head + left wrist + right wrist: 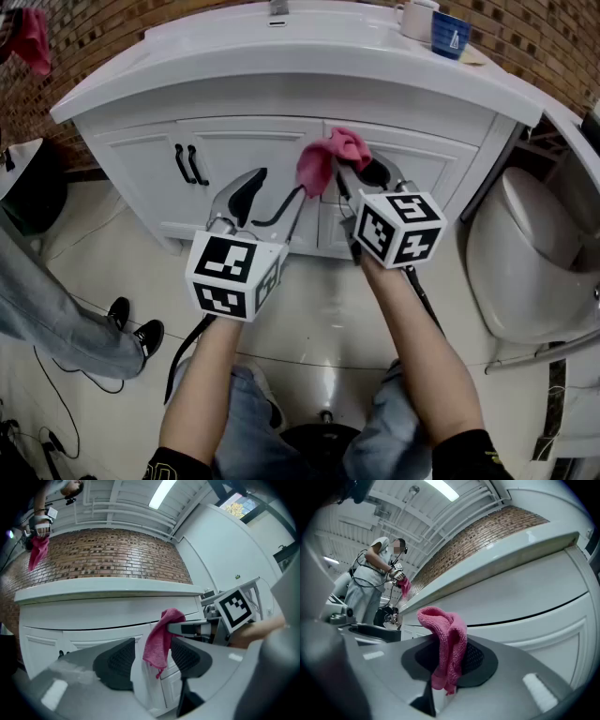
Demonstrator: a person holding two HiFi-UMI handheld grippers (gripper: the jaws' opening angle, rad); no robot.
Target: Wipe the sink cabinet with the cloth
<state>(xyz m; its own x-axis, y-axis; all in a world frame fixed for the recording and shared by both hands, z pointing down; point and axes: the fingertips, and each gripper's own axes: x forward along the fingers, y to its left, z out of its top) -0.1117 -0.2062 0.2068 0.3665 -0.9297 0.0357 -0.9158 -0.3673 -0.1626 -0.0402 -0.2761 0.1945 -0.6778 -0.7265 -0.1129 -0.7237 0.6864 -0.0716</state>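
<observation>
The white sink cabinet point(253, 155) stands in front of me, with doors that carry black handles point(187, 165). My right gripper point(357, 174) is shut on a pink cloth point(328, 156), which it holds close to the cabinet front just under the countertop. In the right gripper view the cloth point(448, 646) is bunched and pinched between the jaws. My left gripper point(272, 197) hangs open just left of the cloth, with nothing in it. In the left gripper view the cloth point(161, 637) dangles beyond the open gripper point(152, 660), apart from its pads point(117, 660).
A blue cup point(451, 36) and a white mug point(417, 17) stand on the countertop point(309, 52) at the back right. A toilet point(530, 267) is at the right. A person's leg point(47, 314) is at the left, and another pink cloth point(33, 39) at the top left.
</observation>
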